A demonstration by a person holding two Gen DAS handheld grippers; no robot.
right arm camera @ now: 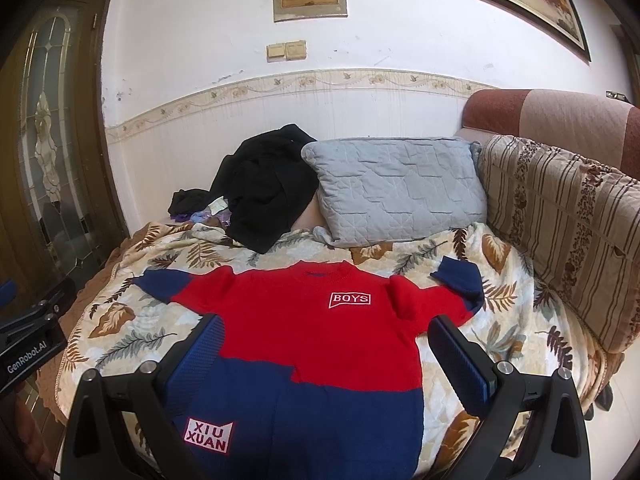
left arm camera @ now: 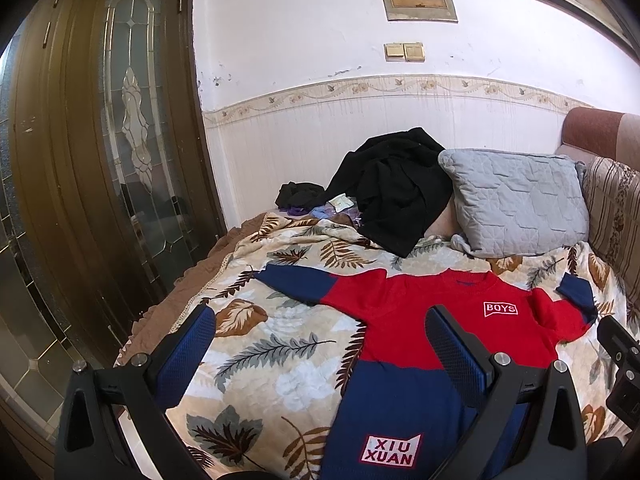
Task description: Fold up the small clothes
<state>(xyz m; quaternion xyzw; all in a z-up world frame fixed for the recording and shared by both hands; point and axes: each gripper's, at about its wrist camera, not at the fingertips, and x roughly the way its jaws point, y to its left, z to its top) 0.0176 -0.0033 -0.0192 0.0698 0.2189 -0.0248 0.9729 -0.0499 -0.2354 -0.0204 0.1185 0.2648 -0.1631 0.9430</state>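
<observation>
Only right wrist view shows striped cushion fully.

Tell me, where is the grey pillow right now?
The grey pillow leans at the far end of the bed, mid-frame in the right wrist view, between the black clothes pile on its left and the striped cushion on its right, beyond the red and blue sweater.
</observation>
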